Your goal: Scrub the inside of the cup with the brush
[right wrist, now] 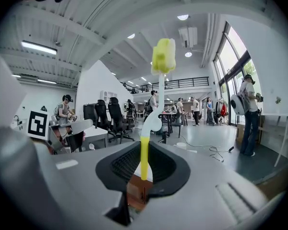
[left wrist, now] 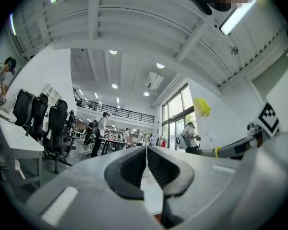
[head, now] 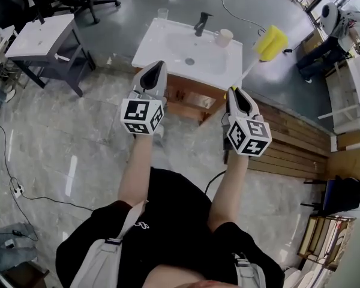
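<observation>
- Presently, the left gripper [left wrist: 147,150] has its jaws pressed together with nothing between them, evidently kept free to steady the cup.
- Right gripper [right wrist: 144,164] is clamped on the handle of the brush [right wrist: 163,55], yellow head raised forward, apparently ready for scrubbing.
- Farther off, the cup [head: 224,38] stands upright on the washbasin [head: 168,41] beside the tap [head: 201,24], well apart from both grippers; scrubbing is judged not yet begun.

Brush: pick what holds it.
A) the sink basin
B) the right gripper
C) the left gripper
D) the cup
B: the right gripper has its jaws clamped on the yellow handle end of the brush, with the sponge head sticking out ahead.
</observation>
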